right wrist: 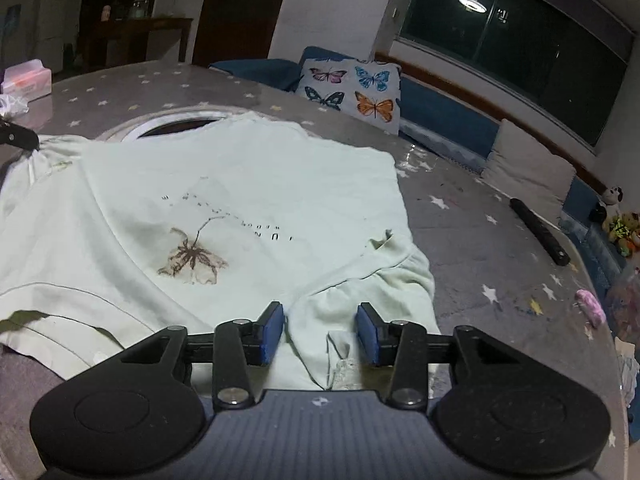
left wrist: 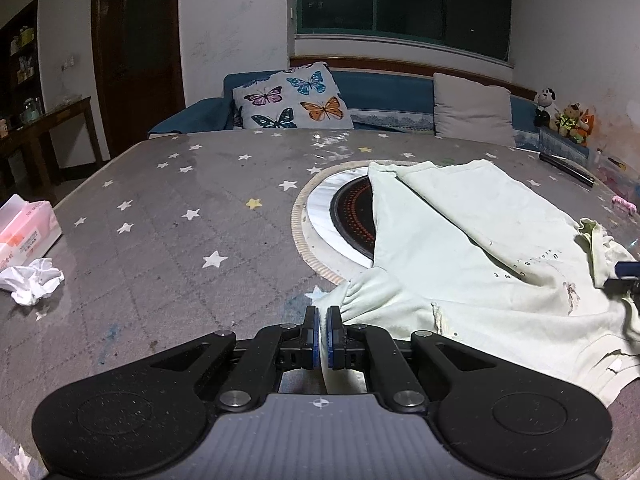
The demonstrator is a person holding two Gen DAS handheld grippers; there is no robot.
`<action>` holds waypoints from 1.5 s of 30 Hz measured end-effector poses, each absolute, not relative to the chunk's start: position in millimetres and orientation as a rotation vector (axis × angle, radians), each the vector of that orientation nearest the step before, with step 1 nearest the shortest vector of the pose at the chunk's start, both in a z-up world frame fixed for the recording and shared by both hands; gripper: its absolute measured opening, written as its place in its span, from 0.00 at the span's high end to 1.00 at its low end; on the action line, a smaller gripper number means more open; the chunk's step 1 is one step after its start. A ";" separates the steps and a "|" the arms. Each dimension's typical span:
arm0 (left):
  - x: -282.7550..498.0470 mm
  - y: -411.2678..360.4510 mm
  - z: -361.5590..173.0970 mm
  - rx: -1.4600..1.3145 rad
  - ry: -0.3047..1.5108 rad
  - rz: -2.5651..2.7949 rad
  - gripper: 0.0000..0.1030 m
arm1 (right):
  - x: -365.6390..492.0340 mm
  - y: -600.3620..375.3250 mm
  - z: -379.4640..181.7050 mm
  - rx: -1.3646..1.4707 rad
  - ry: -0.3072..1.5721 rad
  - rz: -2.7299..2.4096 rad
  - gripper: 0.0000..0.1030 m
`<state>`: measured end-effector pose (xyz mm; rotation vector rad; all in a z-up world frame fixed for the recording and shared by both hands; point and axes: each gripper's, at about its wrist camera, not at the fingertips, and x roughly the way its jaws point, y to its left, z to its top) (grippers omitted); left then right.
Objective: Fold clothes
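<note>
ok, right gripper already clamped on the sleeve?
No. In the right wrist view the right gripper is open, its blue pads set wide apart on either side of the shirt sleeve, not pinching it.

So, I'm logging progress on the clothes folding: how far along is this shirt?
Early stage. Done: the pale green shirt lies spread on the table, one side seemingly turned in. In hand: the left gripper has its jaws shut on a sleeve edge; the right gripper is open, straddling the other sleeve. Left: grip that sleeve, fold both in, then fold the body.
</note>
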<state>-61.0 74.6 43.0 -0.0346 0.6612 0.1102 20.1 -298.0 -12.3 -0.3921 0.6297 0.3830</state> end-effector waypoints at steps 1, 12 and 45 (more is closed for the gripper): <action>-61.7 76.2 43.0 -0.035 0.662 0.114 0.96 | 18.7 -307.5 -10.8 -0.360 0.632 0.353 0.88; -65.2 89.2 37.3 -0.026 0.687 0.154 0.96 | 3.8 -412.2 6.7 -0.010 0.641 0.024 0.95; 29.3 75.6 67.8 0.067 0.674 0.097 0.67 | 171.7 -281.4 23.3 -0.051 0.737 0.442 0.68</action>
